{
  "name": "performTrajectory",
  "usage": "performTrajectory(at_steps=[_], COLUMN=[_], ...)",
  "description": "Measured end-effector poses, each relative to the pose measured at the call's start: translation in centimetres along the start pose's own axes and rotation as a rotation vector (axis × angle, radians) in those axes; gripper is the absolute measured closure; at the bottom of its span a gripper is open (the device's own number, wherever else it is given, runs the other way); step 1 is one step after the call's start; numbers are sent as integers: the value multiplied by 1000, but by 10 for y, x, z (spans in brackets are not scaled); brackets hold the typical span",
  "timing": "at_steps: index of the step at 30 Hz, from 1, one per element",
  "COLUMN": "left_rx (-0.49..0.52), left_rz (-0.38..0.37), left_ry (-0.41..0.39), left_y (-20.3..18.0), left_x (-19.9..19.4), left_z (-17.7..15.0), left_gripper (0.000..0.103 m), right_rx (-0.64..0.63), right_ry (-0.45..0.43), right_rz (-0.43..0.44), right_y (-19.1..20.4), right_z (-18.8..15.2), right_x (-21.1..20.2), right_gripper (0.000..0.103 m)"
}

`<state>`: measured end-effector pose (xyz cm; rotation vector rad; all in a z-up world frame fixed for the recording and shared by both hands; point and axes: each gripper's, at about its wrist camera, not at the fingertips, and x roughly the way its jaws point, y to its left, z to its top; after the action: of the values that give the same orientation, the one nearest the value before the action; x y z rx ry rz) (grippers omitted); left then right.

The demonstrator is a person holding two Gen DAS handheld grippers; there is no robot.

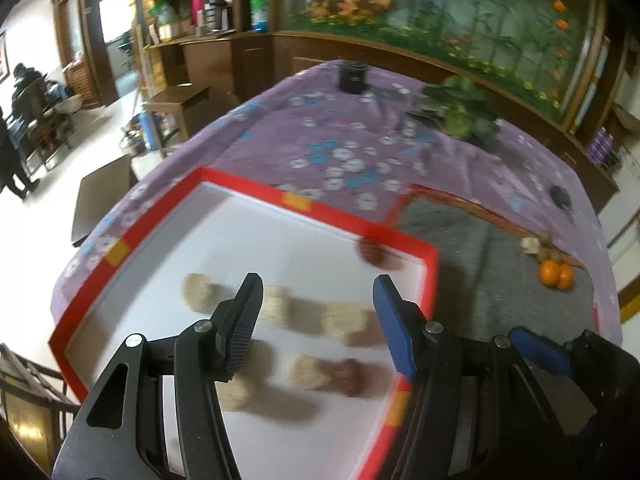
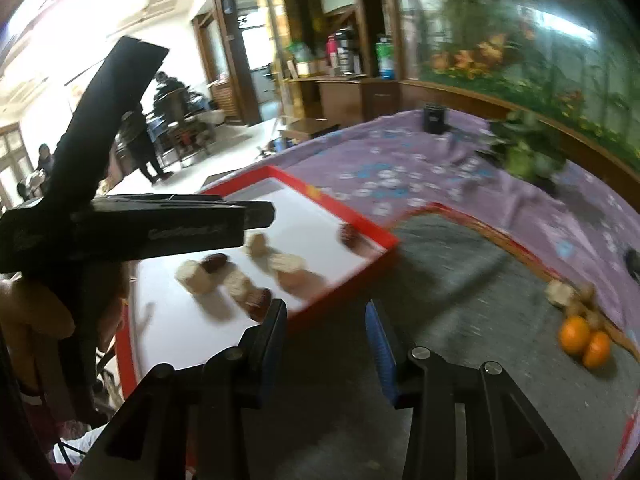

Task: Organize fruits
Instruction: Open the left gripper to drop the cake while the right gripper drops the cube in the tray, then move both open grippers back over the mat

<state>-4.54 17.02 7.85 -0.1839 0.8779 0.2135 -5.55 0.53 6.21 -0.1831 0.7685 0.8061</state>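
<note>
A purple flowered cloth (image 1: pixel 340 148) covered the table, with a big fish tank (image 1: pixel 440 8) along the top of the frame; a red tray (image 1: pixel 320 212) with a white floor lay in the lower middle, holding pale lumps (image 1: pixel 196 292) and dark red fruits (image 1: pixel 352 376); the left gripper (image 1: pixel 316 316) hung over them, jaws apart, nothing between; the right gripper (image 2: pixel 326 332) was open and empty too, over a grey mat (image 2: pixel 460 272); two oranges (image 2: pixel 584 340) sat touching at the right edge.

- Two oranges (image 2: pixel 584 340)
- Two trays: one white with red rim (image 1: pixel 320 210), one grey (image 2: pixel 460 280)
- About six pale fruits (image 2: pixel 192 276) in the white tray
- Three dark red fruits (image 2: pixel 350 236)
</note>
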Motion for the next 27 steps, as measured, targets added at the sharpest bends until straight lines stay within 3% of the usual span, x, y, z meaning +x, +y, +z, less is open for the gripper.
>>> performTrajectory(at_steps=[15,27], left_rx=[138,181], left_rz=[-130,-242], left_ry=[53,154], left_y=[-109,-186], left_x=[20,70], left_z=[2,21], left_gripper=[45,46], right_rx=[166,303], right_ry=[-52,-74], right_rz=[-188,-202], right_y=[-98,-162], right_z=[-45,-70], right_x=[-59,-82], right_gripper=[62,61])
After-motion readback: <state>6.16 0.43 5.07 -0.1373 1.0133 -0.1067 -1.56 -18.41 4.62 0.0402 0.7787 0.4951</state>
